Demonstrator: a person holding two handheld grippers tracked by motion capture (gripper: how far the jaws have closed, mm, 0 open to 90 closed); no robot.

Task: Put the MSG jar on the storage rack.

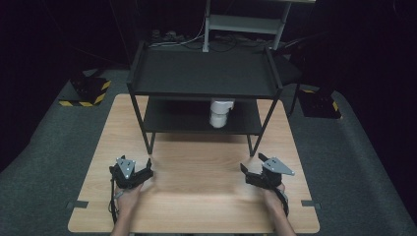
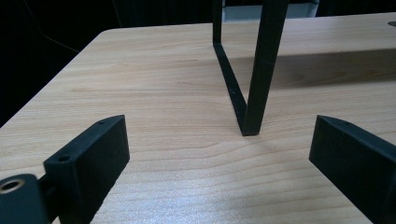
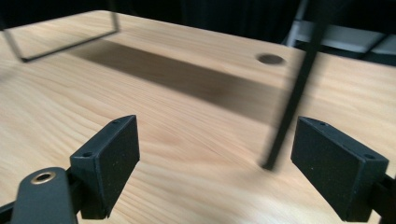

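Note:
A black two-tier shelf rack (image 1: 204, 73) stands at the back of the wooden table (image 1: 196, 187). A white cylindrical container (image 1: 220, 112) sits on its lower shelf. My left gripper (image 1: 143, 173) rests low at the front left, open and empty, pointing at the rack's front left leg (image 2: 261, 70). At the front right my right gripper (image 1: 246, 173) is open and empty too, with the rack's front right leg (image 3: 292, 107) just ahead of its jaws. In the left gripper view the gripper (image 2: 219, 154) has bare table between its jaws; likewise the right gripper (image 3: 215, 158).
A round hole (image 3: 271, 59) is in the tabletop beyond the right leg. Grey carpet surrounds the table, with black stands marked in yellow (image 1: 88, 91) at the back left and back right (image 1: 319, 103). A white frame and cables (image 1: 243, 24) lie behind the rack.

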